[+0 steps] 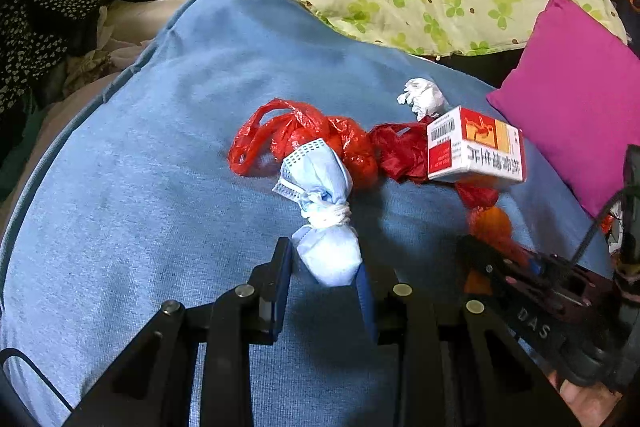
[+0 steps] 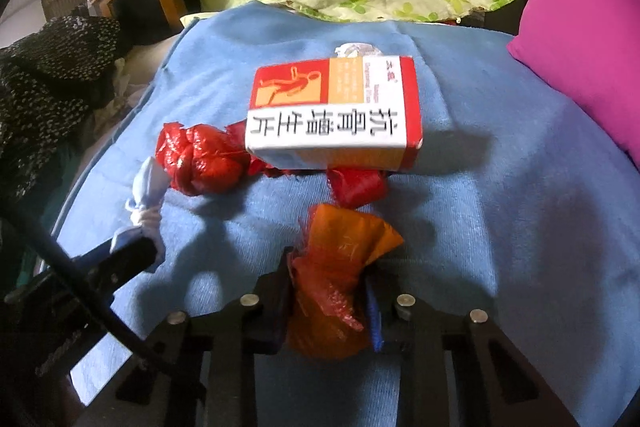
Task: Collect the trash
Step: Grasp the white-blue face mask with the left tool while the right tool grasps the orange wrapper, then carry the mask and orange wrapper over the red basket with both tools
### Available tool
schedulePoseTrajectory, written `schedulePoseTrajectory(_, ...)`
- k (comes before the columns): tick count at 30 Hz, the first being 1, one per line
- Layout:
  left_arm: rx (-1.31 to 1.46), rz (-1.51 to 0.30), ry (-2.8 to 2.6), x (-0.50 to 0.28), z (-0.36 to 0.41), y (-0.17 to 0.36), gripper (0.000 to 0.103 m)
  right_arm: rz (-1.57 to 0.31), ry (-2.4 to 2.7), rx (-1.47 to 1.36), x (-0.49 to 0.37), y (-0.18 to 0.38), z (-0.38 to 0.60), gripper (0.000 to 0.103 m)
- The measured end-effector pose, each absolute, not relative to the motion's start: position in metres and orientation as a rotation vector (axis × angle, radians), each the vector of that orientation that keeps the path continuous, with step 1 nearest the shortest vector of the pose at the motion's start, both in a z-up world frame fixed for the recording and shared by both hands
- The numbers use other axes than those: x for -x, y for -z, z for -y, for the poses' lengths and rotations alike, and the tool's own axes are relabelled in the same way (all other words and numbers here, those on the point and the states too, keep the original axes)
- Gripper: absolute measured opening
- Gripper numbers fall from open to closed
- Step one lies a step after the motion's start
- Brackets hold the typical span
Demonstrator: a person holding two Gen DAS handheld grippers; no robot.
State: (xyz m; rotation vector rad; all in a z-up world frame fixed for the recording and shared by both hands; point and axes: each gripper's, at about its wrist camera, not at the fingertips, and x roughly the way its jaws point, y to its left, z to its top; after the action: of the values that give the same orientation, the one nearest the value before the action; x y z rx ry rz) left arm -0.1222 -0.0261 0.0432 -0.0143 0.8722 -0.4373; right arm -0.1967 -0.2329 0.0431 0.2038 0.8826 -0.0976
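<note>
On a blue blanket [image 1: 168, 131], trash is gripped by both hand-held grippers.
A rolled blue face mask [image 1: 320, 211], tied with its white loops, is clamped at its near end by the left hand-held gripper [image 1: 326, 269]. An orange-red plastic wrapper [image 2: 336, 267] is clamped by the right hand-held gripper [image 2: 328, 287]. Beyond them, crumpled red plastic bags [image 1: 304, 139], a red-and-white medicine box [image 2: 334, 115] resting on the bags, and a white tissue wad [image 1: 422, 97] are seen, near a magenta pillow [image 1: 572, 99].
</note>
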Motion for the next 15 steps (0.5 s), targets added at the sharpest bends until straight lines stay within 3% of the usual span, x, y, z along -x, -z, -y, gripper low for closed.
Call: schedulePoseTrajectory(15,-0.001,-0.862,0.451,0.126,0.031,-0.045,0.032,-0.894,0.098,-0.193,0.221,-0.047,0.233,0.030)
